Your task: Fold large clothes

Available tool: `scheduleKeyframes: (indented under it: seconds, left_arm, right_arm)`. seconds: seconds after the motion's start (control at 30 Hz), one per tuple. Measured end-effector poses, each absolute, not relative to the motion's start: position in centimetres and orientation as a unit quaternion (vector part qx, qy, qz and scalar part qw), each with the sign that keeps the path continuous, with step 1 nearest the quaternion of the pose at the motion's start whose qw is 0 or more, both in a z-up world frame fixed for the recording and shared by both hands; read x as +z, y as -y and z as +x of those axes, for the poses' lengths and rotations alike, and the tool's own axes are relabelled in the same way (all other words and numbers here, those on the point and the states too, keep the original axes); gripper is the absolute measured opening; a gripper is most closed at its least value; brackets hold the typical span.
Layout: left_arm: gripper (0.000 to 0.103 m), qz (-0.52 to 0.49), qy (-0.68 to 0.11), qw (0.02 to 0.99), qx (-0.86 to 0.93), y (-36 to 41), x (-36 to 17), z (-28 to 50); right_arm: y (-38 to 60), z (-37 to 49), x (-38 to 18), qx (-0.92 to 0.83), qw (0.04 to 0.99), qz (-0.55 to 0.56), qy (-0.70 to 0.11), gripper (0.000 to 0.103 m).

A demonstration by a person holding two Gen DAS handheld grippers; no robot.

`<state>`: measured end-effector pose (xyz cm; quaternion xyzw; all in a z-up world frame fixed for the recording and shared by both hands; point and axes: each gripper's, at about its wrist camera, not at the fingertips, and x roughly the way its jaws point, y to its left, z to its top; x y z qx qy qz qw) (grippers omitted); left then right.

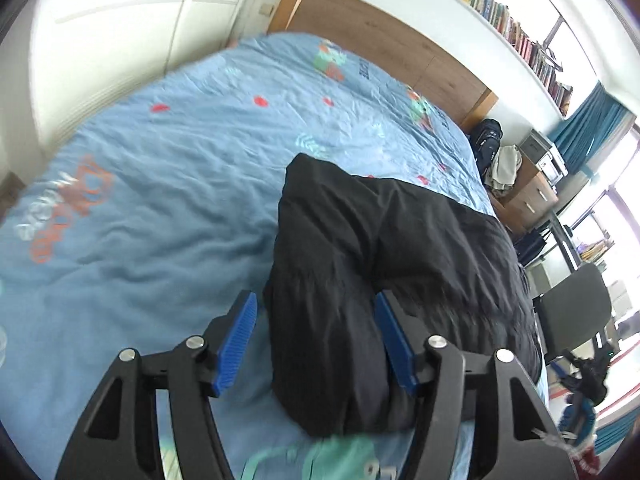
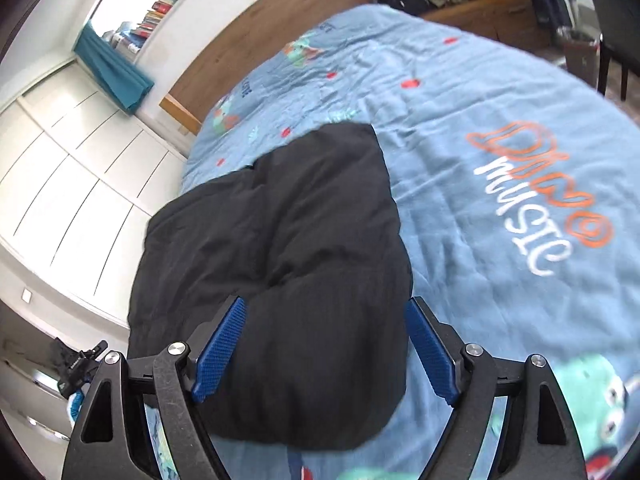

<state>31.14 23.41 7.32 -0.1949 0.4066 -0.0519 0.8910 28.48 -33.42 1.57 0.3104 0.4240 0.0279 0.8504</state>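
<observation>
A bulky black garment (image 1: 384, 264) lies folded into a thick bundle on the blue printed bedspread (image 1: 160, 184). My left gripper (image 1: 316, 298) hovers over its near end with the blue pads (image 1: 236, 340) standing apart. The left pad is clear of the cloth and the right pad sits beside a fold. In the right wrist view the same black garment (image 2: 288, 240) fills the middle. My right gripper (image 2: 325, 302) is open above the bundle's near end, with the cloth showing between the spread fingers and no pad pressing on it.
The bedspread (image 2: 500, 120) covers a large bed with a wooden headboard (image 1: 380, 36). White wardrobe doors (image 2: 60, 184) stand along one side. A dark backpack (image 1: 486, 140), a wooden drawer unit (image 1: 528, 196) and a dark chair (image 1: 576, 304) stand beside the bed.
</observation>
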Motion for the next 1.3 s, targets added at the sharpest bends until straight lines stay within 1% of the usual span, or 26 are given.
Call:
scheduleKeyframes:
  seconds: [0.1, 0.17, 0.23, 0.27, 0.3, 0.53, 0.73, 0.87, 1.0, 1.17, 1.3]
  left_arm:
    - [0.069, -0.185, -0.399, 0.897, -0.041, -23.4, 10.2, 26.3]
    - [0.071, -0.177, -0.389, 0.903, -0.033, -22.7, 12.0, 23.2]
    - [0.077, -0.164, -0.38, 0.91, -0.027, -22.0, 13.3, 20.4]
    - [0.078, -0.159, -0.376, 0.913, -0.027, -21.6, 14.1, 19.1]
    - [0.08, -0.155, -0.371, 0.915, -0.027, -21.3, 14.8, 17.4]
    - [0.08, -0.131, -0.347, 0.929, -0.008, -19.3, 16.1, 8.5]
    - [0.08, -0.104, -0.334, 0.937, 0.022, -17.5, 15.1, 2.1]
    - [0.082, -0.066, -0.323, 0.944, 0.028, -15.2, 14.7, -2.0]
    - [0.083, -0.031, -0.308, 0.951, 0.029, -13.0, 14.6, -4.9]
    - [0.083, 0.007, -0.278, 0.96, 0.036, -10.6, 15.3, -6.7]
    - [0.083, 0.004, -0.26, 0.965, 0.026, -9.3, 16.0, -7.6]
  right_arm:
    - [32.7, 23.7, 5.2, 0.014, 0.861, 0.294, -0.415, 0.086]
    - [32.4, 20.9, 7.0, 0.006, 0.869, 0.282, -0.407, 0.087]
    - [32.0, 18.0, 8.7, -0.005, 0.876, 0.272, -0.399, 0.091]
    - [31.7, 16.8, 9.1, -0.008, 0.878, 0.268, -0.396, 0.096]
    - [31.3, 15.6, 9.7, -0.01, 0.881, 0.265, -0.391, 0.098]
    - [27.6, 9.0, 12.7, 0.0, 0.894, 0.252, -0.371, 0.099]
    - [24.0, 5.0, 12.5, 0.011, 0.898, 0.229, -0.375, 0.1]
    - [21.1, 2.7, 12.0, 0.019, 0.902, 0.202, -0.381, 0.102]
    - [18.4, 1.0, 11.7, 0.021, 0.907, 0.173, -0.383, 0.102]
    - [15.3, -1.0, 12.7, 0.024, 0.926, 0.123, -0.357, 0.102]
    - [13.6, -1.5, 13.3, 0.016, 0.934, 0.088, -0.345, 0.102]
